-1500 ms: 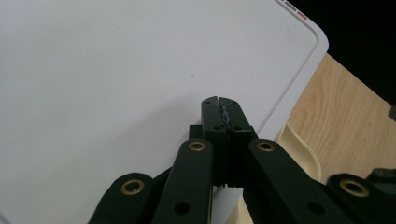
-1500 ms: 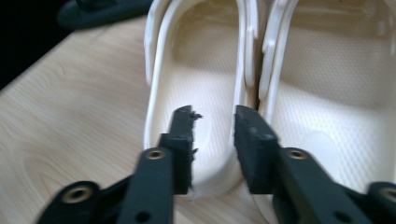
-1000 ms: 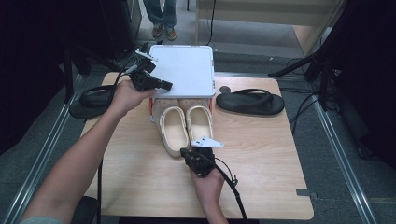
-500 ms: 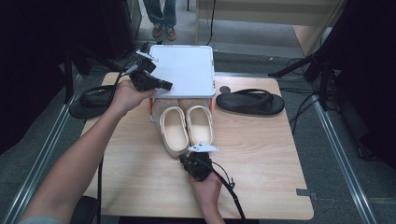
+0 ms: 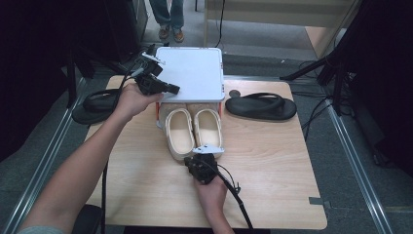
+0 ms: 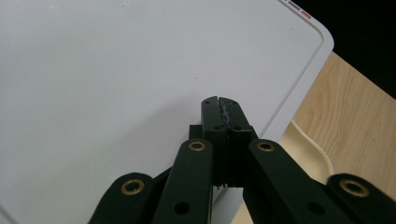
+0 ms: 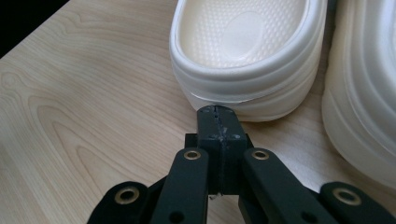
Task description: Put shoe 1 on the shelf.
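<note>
The two cream shoes (image 5: 194,127) sit side by side in the middle of the bench (image 5: 272,161). Their toes are tucked under the white lid (image 5: 192,73), and their heels point back toward the person. So each shoe lies long-ways, from near to far.

The right tongs (image 5: 198,157) are closed tight with nothing in them. Their tip is right at the heel of the left shoe (image 7: 247,51), touching it or almost touching it. The shoe lies straight ahead of them. This hand is much the nearer one to the shoes.

The left tongs (image 5: 174,89) are closed too, and empty. They rest over the near left corner of the lid. The shoes are just beside and below them.
</note>
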{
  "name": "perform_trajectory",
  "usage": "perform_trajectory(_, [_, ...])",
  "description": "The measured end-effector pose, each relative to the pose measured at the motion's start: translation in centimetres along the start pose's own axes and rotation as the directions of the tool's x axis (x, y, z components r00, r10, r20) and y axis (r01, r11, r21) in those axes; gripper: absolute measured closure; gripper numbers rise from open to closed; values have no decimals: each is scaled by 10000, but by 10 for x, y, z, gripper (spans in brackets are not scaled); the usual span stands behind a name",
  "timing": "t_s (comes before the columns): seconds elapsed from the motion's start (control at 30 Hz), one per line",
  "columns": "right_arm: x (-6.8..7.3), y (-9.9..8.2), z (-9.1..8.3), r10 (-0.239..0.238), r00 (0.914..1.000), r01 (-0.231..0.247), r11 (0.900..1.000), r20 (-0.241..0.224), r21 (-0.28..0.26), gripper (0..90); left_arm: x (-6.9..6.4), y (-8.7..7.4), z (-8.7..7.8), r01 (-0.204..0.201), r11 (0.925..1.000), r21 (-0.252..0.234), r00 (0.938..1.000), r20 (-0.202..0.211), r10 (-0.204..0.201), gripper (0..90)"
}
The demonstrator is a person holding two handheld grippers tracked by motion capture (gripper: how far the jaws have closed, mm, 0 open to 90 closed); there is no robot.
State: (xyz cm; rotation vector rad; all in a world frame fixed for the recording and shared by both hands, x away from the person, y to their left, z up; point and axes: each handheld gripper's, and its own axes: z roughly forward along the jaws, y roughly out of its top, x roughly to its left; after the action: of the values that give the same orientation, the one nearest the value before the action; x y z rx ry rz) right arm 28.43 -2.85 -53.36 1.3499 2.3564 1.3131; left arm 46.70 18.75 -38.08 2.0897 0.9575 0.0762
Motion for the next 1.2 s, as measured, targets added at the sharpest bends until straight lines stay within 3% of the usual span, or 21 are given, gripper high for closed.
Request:
perform_trajectory(0.33, [5,13,7,6,9999,-7,10000,-118,-36,900,0,0,0,37,10000,41,10000,-14,-37,900])
perform_trajectory(0.63, [8,24,13,-213,9997,212,9998,116,70,900,0,1,0,72,9999,128,10000,-3,-72,900])
perform_trajectory(1.2, [10,31,23,41,9999,-41,10000,147,13,900,0,2,0,106,9999,131,9999,10,-106,900])
